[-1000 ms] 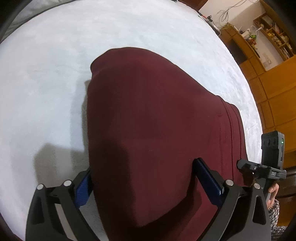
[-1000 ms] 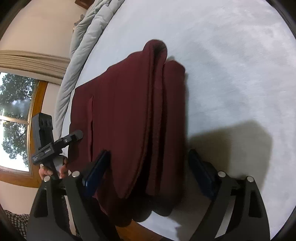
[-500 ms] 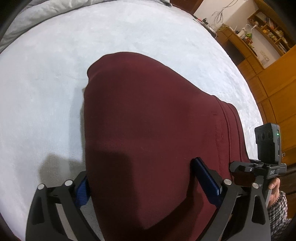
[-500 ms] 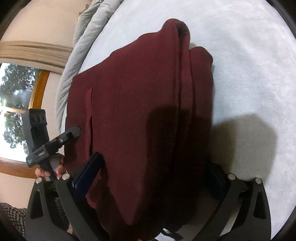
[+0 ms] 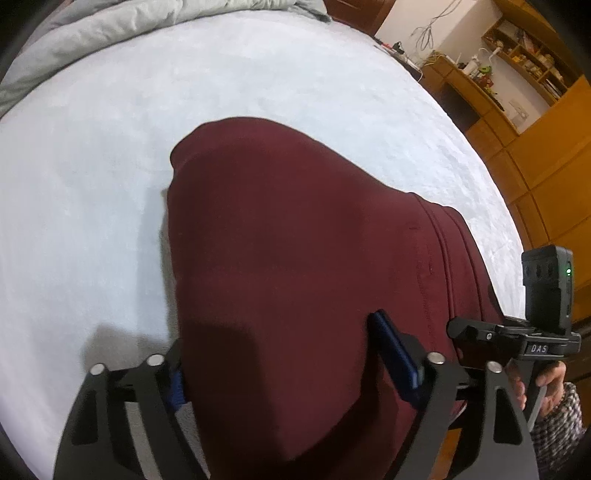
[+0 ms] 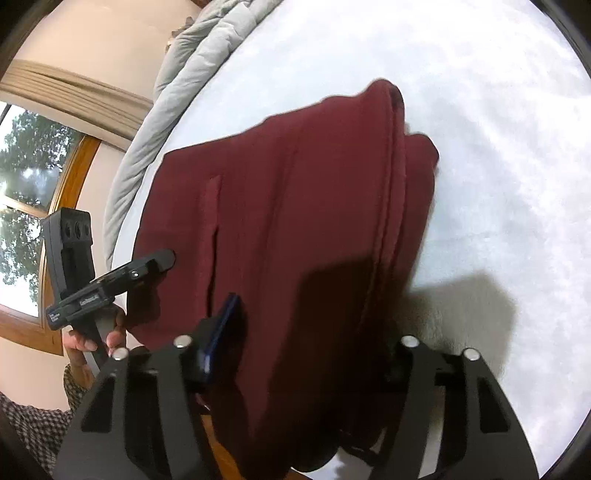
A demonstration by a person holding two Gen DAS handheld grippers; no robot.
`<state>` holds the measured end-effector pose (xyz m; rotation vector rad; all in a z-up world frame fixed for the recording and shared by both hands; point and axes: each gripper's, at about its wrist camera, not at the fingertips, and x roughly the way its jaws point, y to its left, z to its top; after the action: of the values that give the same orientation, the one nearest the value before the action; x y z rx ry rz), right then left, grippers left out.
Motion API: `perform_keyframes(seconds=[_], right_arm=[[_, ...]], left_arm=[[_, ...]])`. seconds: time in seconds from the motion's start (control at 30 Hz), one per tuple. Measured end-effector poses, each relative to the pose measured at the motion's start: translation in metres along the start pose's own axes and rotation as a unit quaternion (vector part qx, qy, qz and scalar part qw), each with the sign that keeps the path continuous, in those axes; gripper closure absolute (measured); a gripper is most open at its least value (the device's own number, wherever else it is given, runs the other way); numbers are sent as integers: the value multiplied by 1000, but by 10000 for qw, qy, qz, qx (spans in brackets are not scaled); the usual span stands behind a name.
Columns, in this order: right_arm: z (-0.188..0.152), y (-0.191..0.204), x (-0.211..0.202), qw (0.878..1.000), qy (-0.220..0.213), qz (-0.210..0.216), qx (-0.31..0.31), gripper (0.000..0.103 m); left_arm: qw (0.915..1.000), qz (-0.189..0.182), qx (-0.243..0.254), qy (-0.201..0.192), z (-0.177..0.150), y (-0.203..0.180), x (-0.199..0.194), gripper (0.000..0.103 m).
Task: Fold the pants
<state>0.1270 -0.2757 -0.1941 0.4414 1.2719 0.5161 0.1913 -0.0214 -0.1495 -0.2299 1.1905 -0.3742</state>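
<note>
We see both grippers, left gripper [image 5: 291, 354] and right gripper [image 6: 306, 347], jaws just narrowing around the folded pants [image 5: 295, 240] edges; bare bed [image 5: 92, 184] lies beyond.

Maroon pants [image 5: 295, 258], pale blue-white bedspread [image 5: 92, 184], grey quilt [image 6: 177, 96], checked sleeve [image 5: 557, 417]

bed [image 5: 258, 74] – pale cover | wooden shelves [image 5: 517, 55] | window [image 6: 26, 192] – daylight, trees

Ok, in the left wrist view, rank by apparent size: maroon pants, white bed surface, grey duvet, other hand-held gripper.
1. White bed surface
2. Maroon pants, enlarged by nearness
3. Grey duvet, far and cropped
4. Right hand-held gripper, only partly in view
</note>
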Motion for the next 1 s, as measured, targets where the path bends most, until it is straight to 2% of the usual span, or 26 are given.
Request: perform_keyframes(seconds=[0.13, 0.23, 0.33, 0.53, 0.63, 0.8, 1.0], right_arm=[[0, 4, -10, 9998, -144, 107, -84, 55], [5, 16, -19, 9994, -254, 151, -205, 59], [8, 24, -27, 9988, -310, 149, -359, 61], [32, 40, -44, 9961, -527, 80, -696, 62], [51, 45, -58, 9933, -758, 38, -869, 62], [105, 44, -69, 9875, -1071, -96, -1153, 62], [166, 21, -47, 9870, -1104, -94, -1165, 62]], left_arm=[[9998, -9, 99, -163, 0, -1, -9, 37], [9996, -115, -26, -265, 1, 1, -15, 43], [9987, -273, -182, -400, 6, 6, -23, 50], [9960, -471, -234, -716, 33, 5, -37, 55], [9935, -544, -157, -989, 56, 2, -43, 55], [9884, -566, -61, -1411, 107, -3, -43, 55], [9887, -530, -206, -1387, 159, 10, -6, 55]])
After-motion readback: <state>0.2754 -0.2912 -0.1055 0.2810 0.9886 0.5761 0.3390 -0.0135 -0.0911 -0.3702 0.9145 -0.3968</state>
